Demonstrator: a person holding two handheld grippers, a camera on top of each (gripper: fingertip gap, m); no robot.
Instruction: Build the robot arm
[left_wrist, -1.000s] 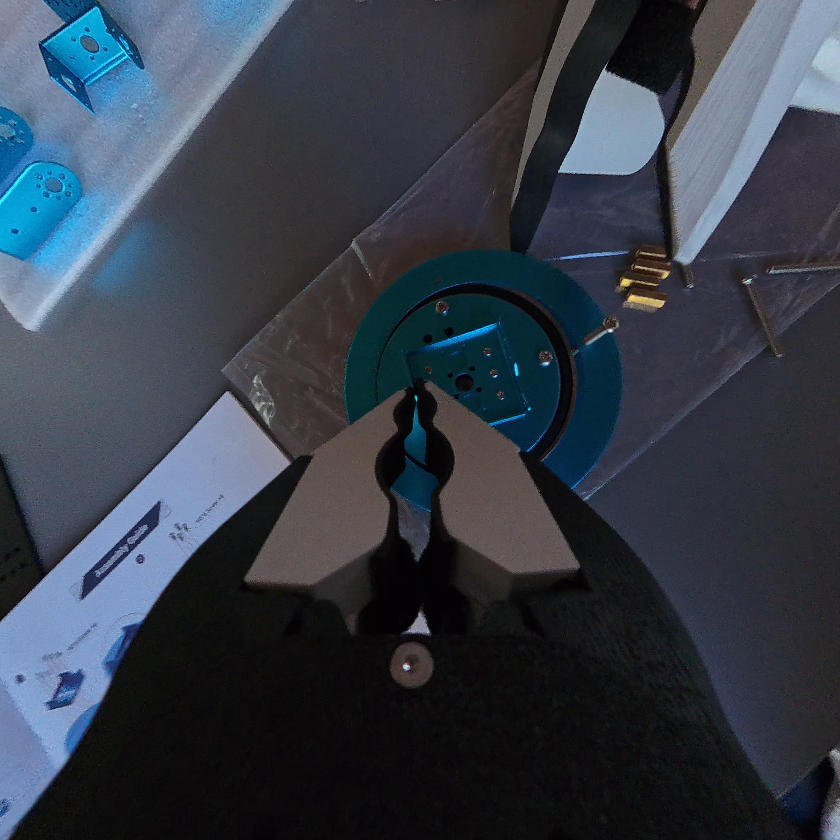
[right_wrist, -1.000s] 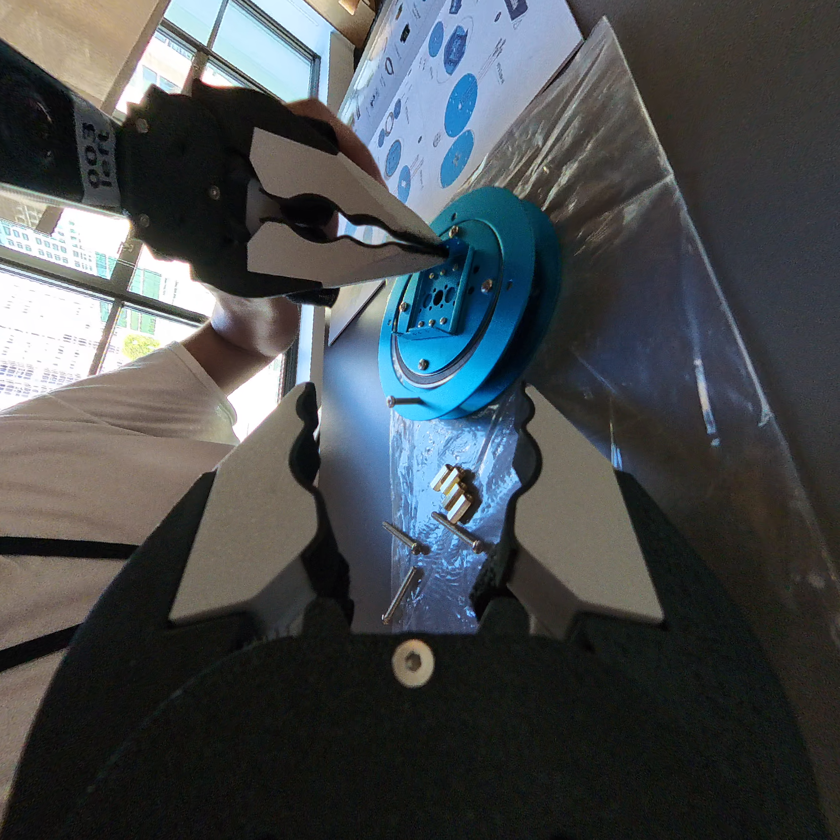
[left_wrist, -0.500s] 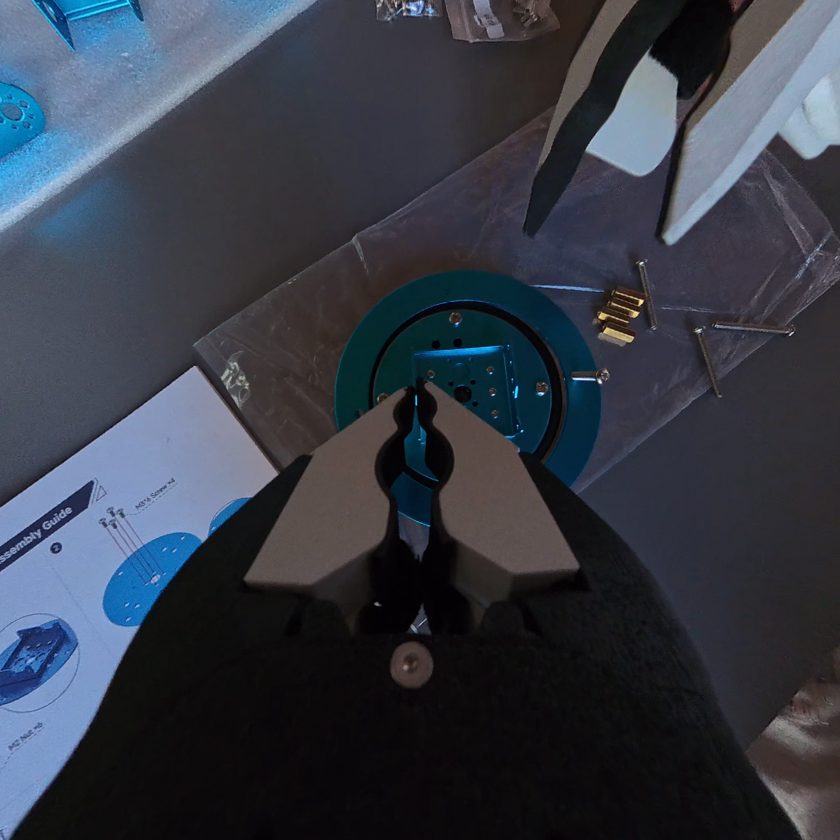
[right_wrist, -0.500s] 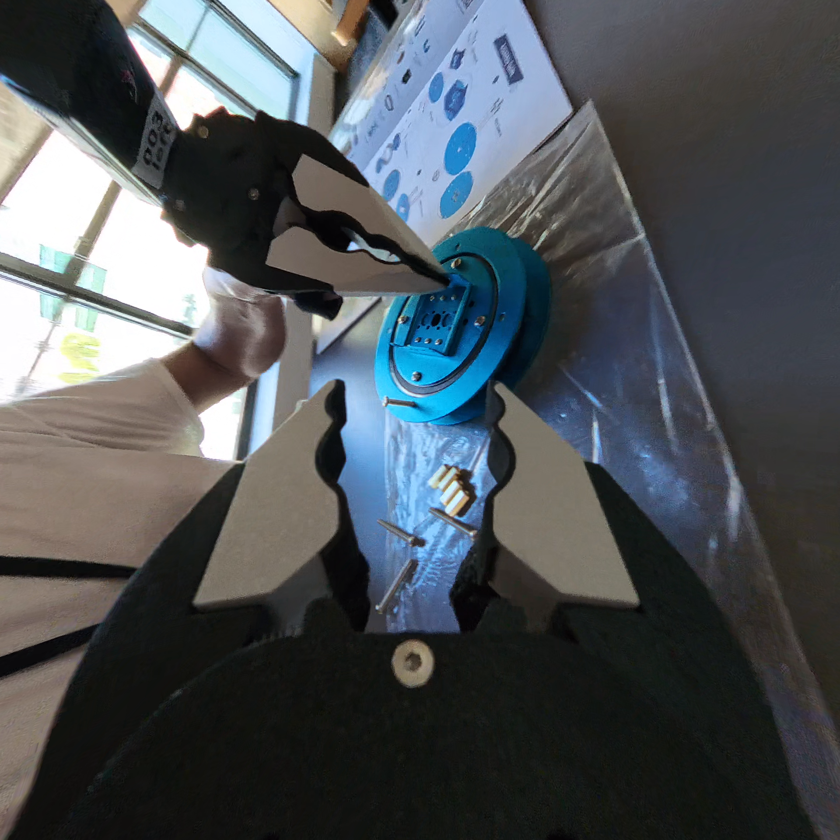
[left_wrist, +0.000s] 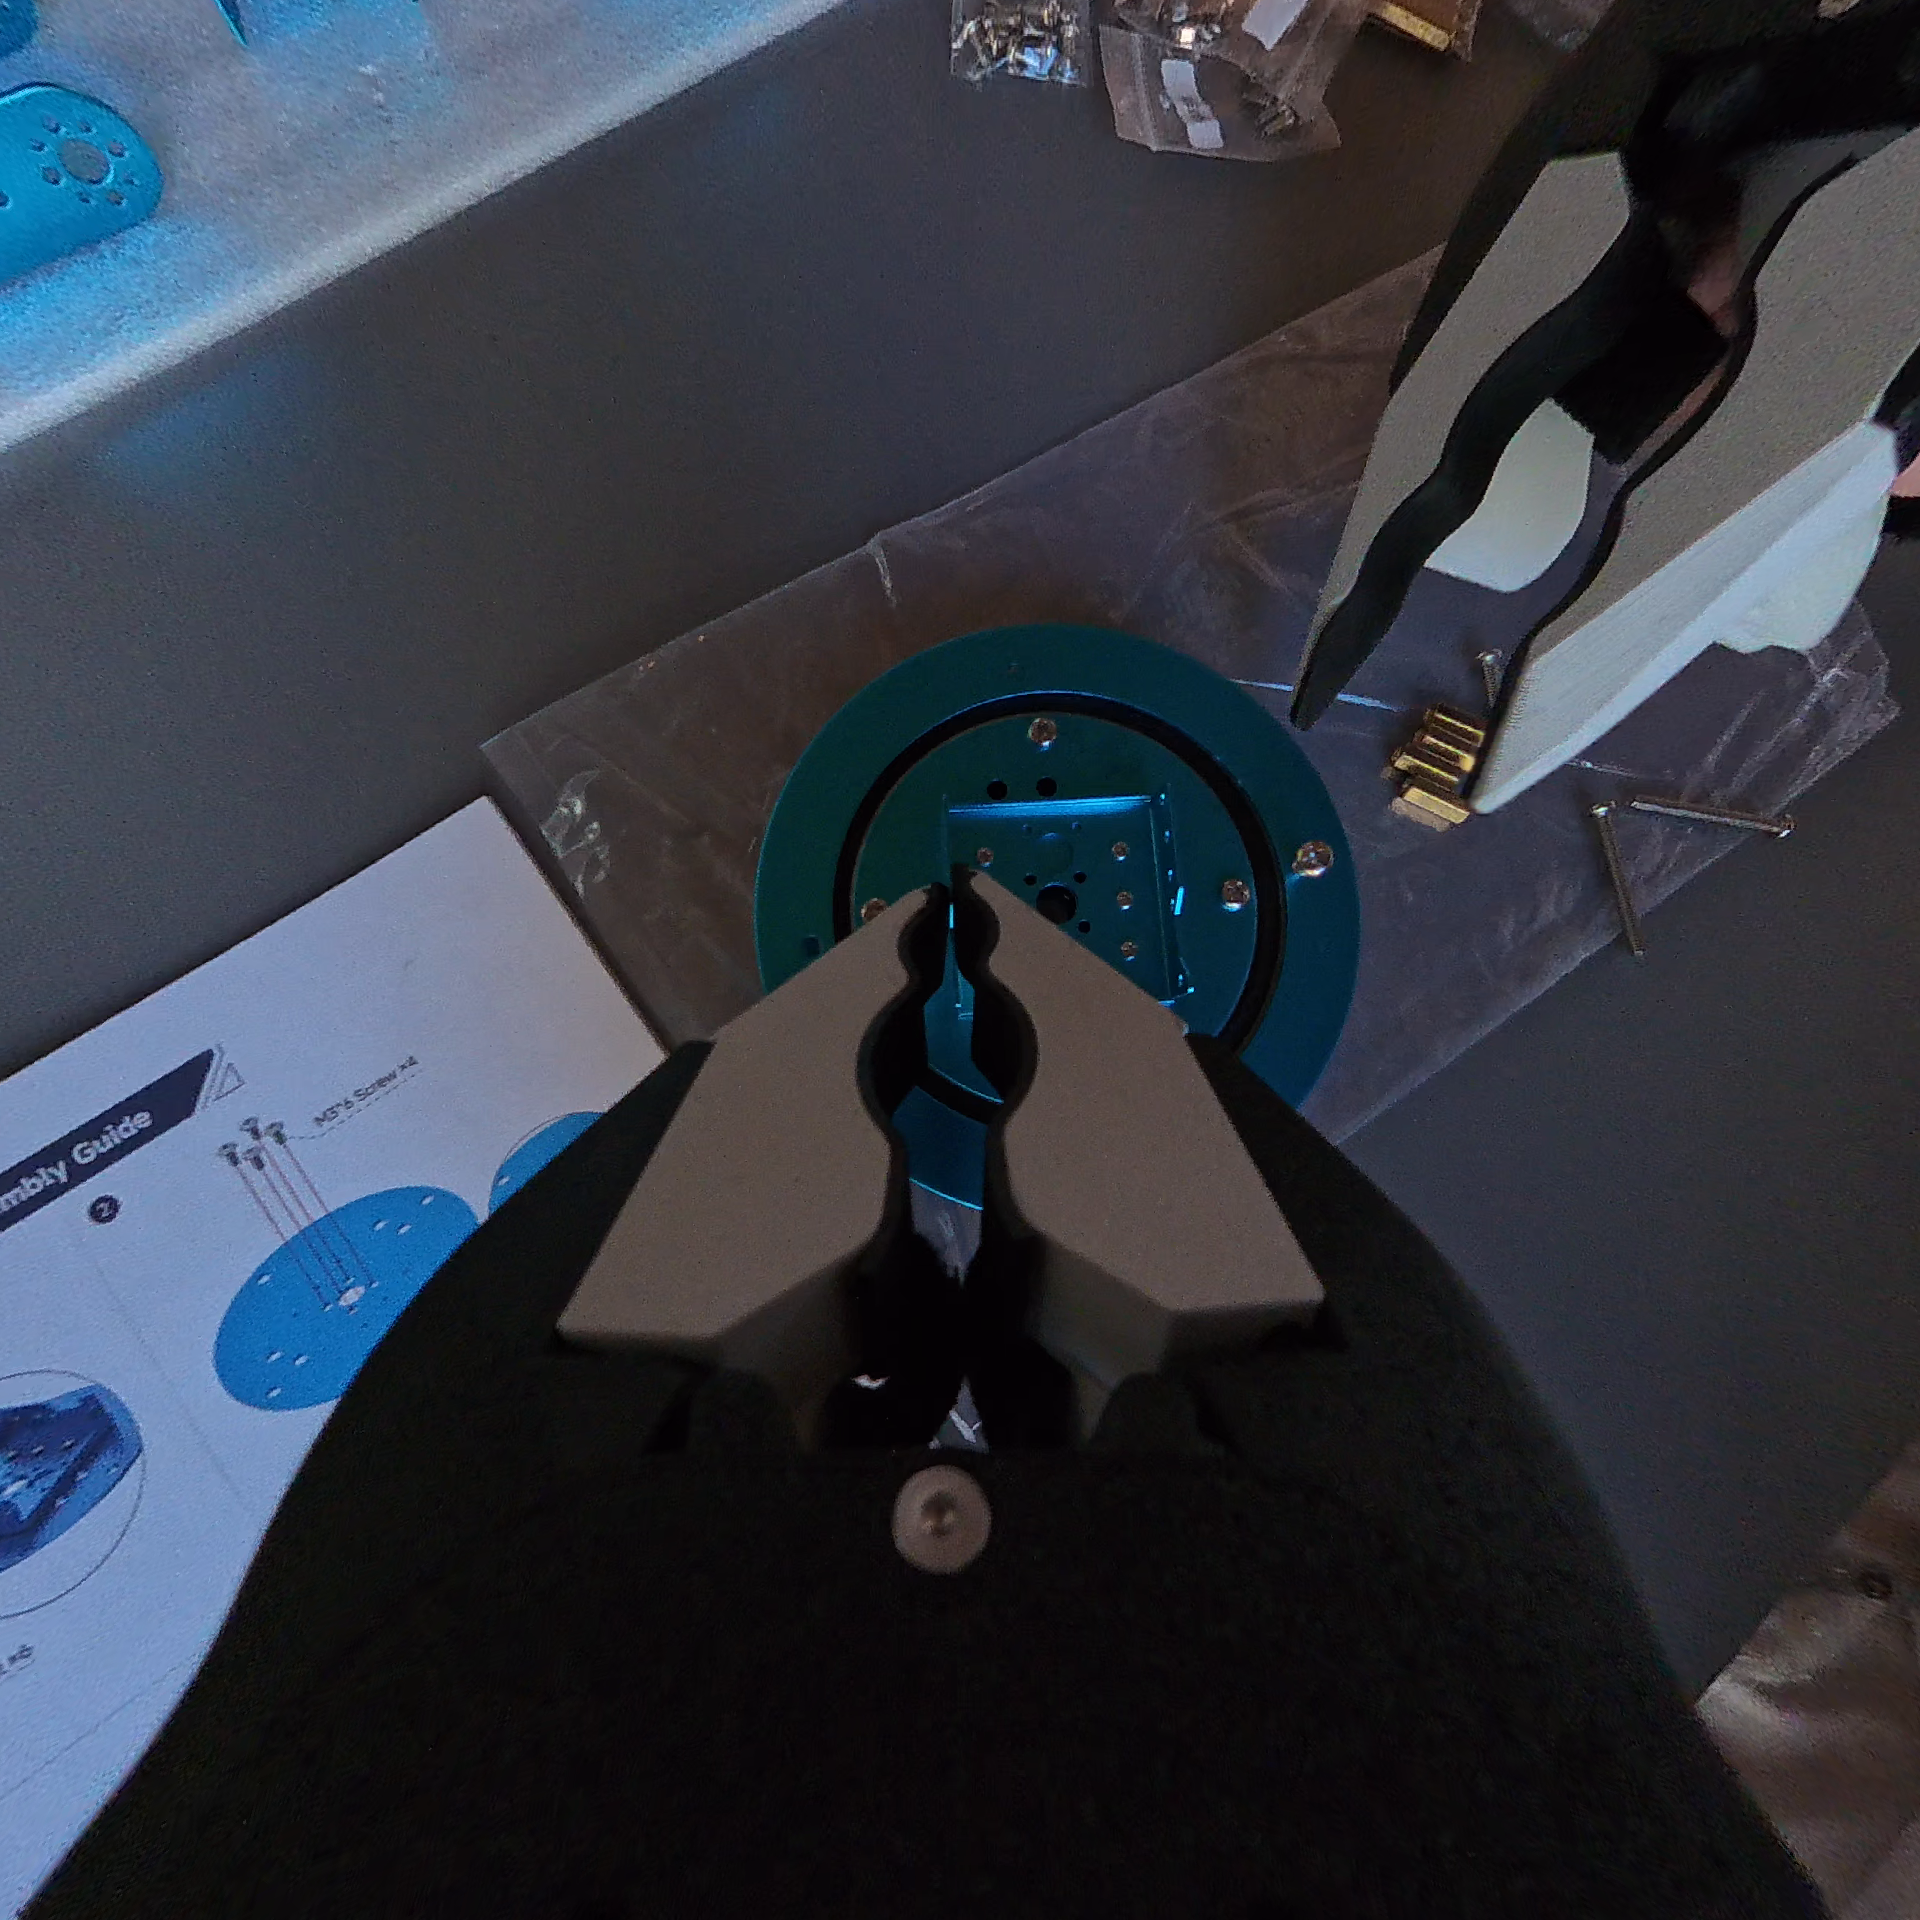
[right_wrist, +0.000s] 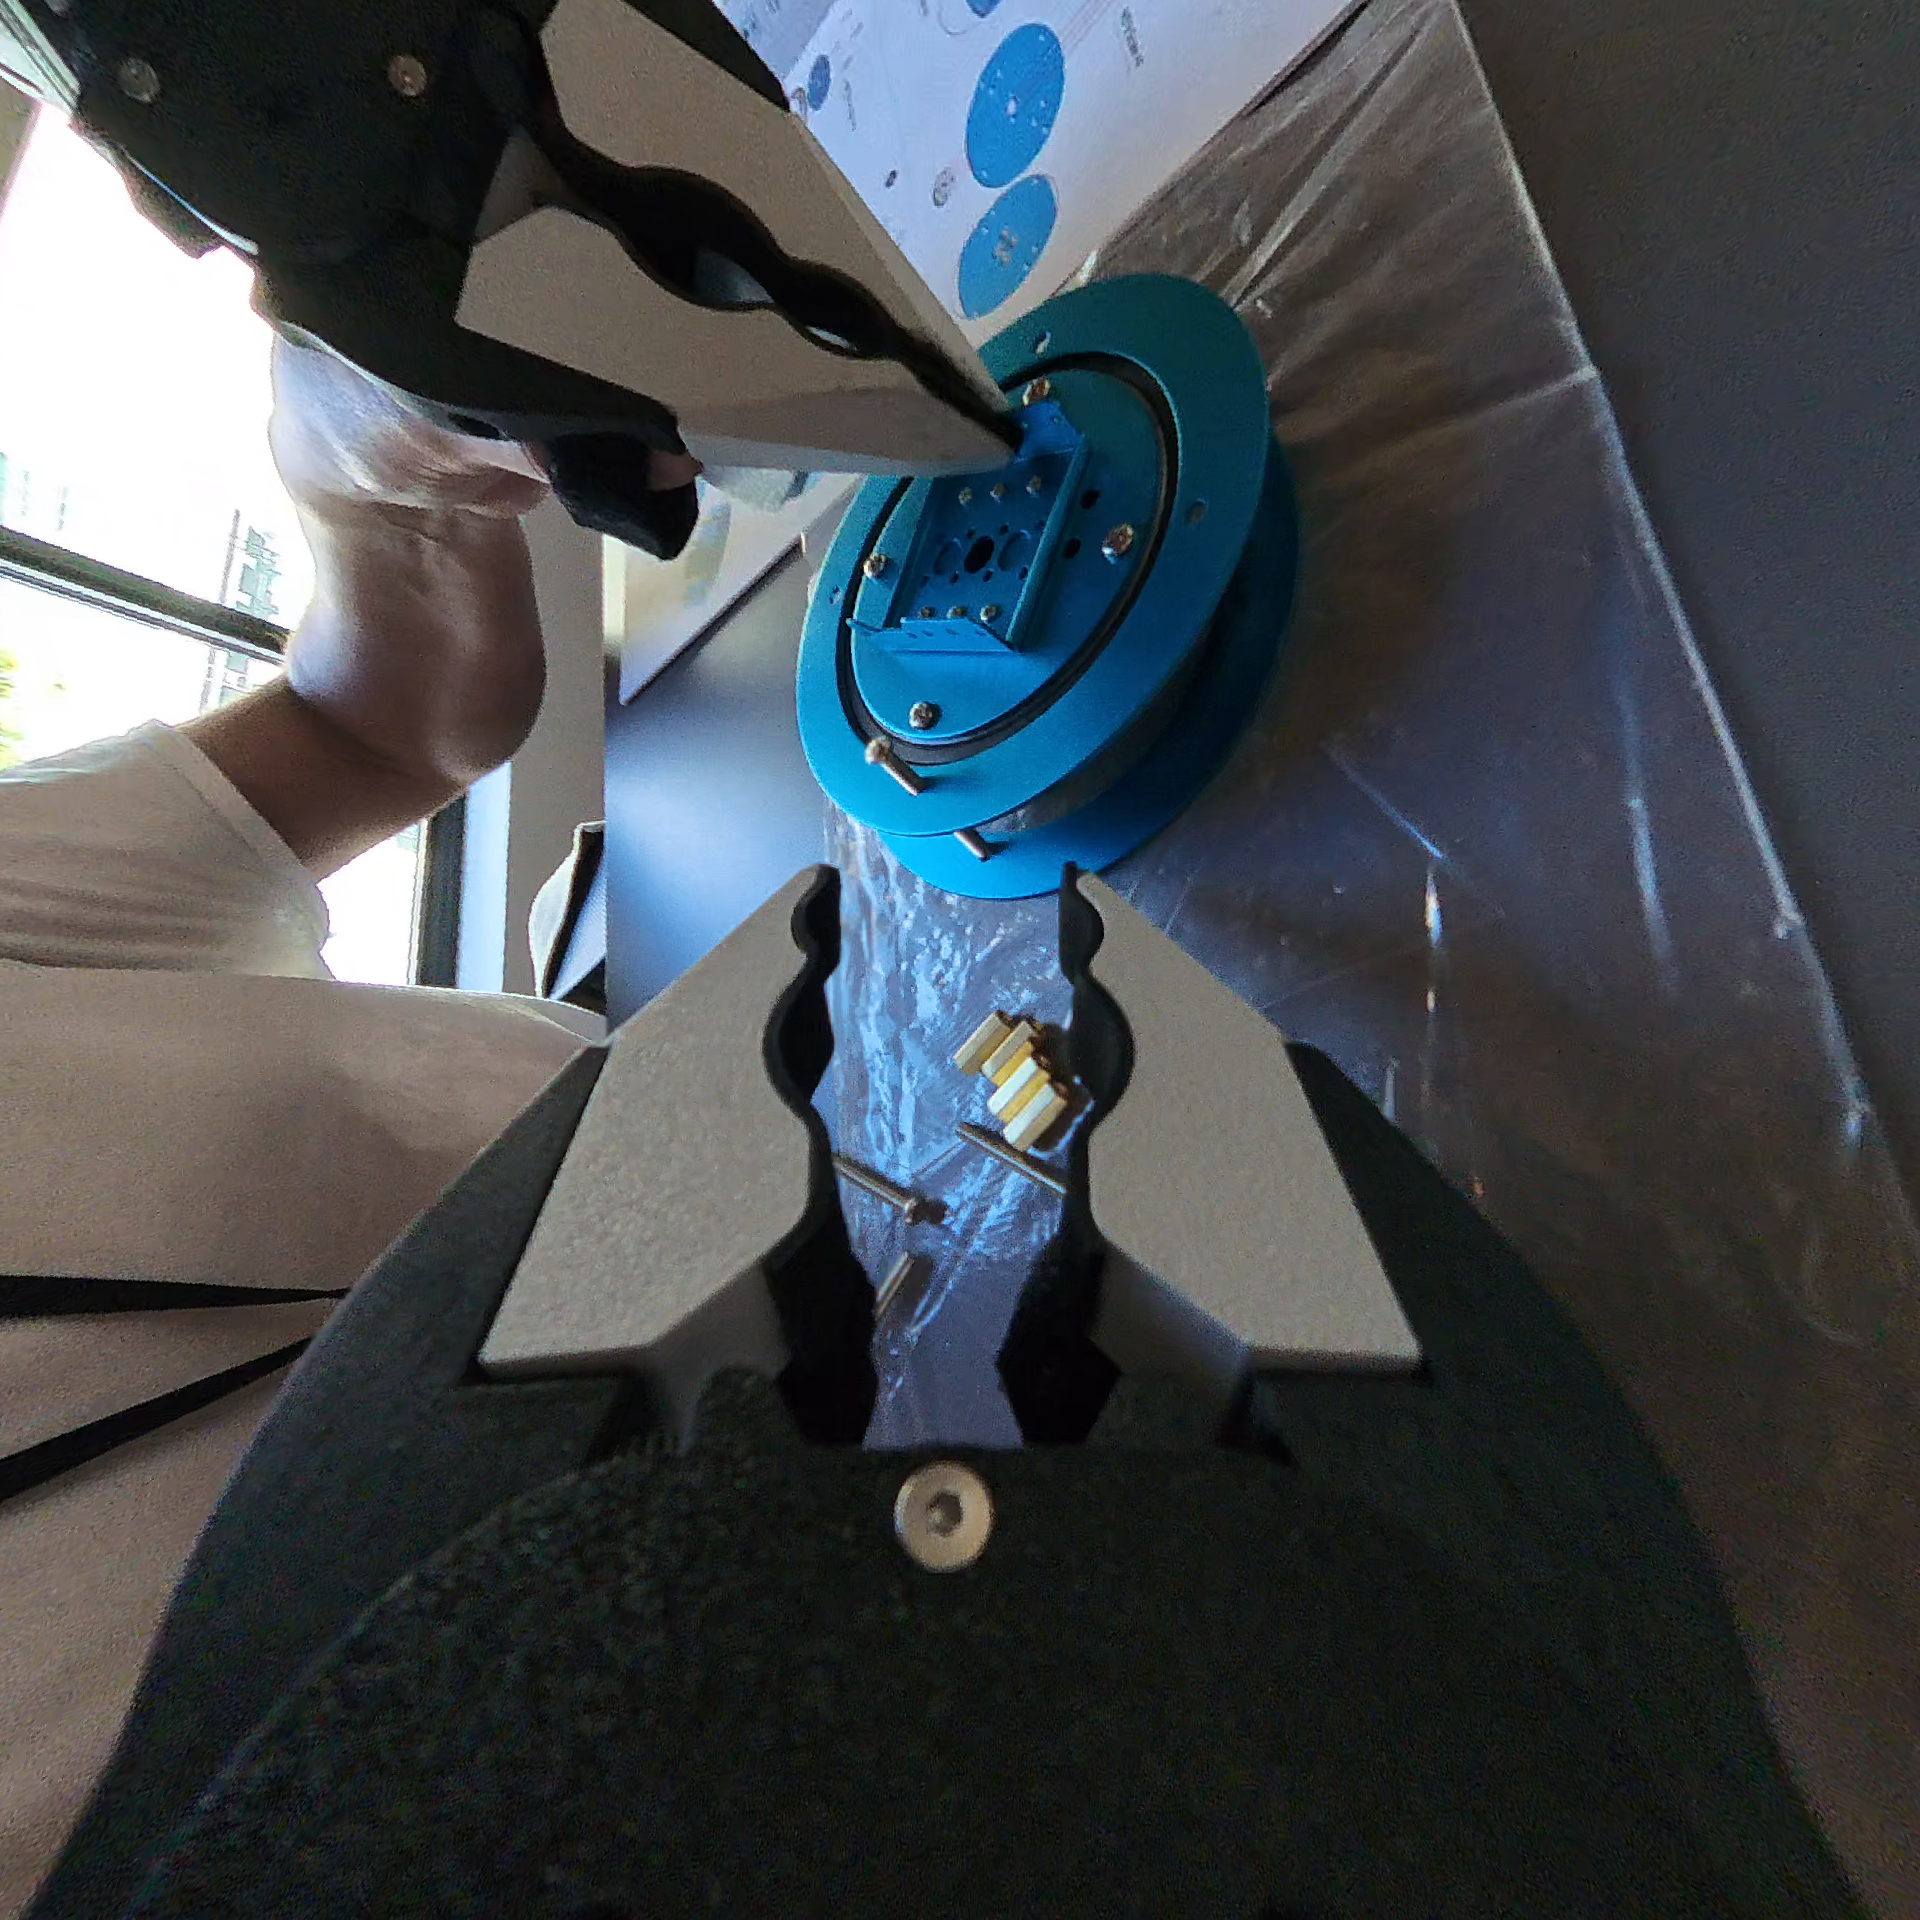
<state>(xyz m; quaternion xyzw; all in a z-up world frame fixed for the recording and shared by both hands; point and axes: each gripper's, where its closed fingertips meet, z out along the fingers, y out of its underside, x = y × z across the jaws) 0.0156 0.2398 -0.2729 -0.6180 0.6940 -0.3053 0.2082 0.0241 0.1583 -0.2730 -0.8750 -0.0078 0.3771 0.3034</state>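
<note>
A blue round disc assembly (left_wrist: 1311, 966) lies on a clear plastic sheet (left_wrist: 1039, 582). A blue U-shaped bracket (left_wrist: 1081, 873) stands in its middle. My left gripper (left_wrist: 951, 896) is shut on one wall of the bracket; the right wrist view shows its tips (right_wrist: 1000, 431) pinching the bracket (right_wrist: 987, 561) on the disc (right_wrist: 1236, 416). My right gripper (right_wrist: 951, 883) is open and empty, low over several brass standoffs (right_wrist: 1016, 1081) and long screws (right_wrist: 888, 1190). It also shows in the left wrist view (left_wrist: 1397, 753), beside the standoffs (left_wrist: 1439, 758). A screw (left_wrist: 1312, 857) stands in the disc's ring.
A printed instruction sheet (left_wrist: 312, 1091) lies left of the disc. A white tray (left_wrist: 312, 156) with blue parts (left_wrist: 62, 177) sits at the back left. Small bags of hardware (left_wrist: 1195, 83) lie at the back. More long screws (left_wrist: 1621, 883) lie right of the standoffs. A person's arm (right_wrist: 416, 582) holds the left gripper. Left tips to right tips: about 9 centimetres.
My right gripper has moved in toward the standoffs and disc, and its jaws have narrowed by about half. My left gripper stays shut on the bracket, its view swung round.
</note>
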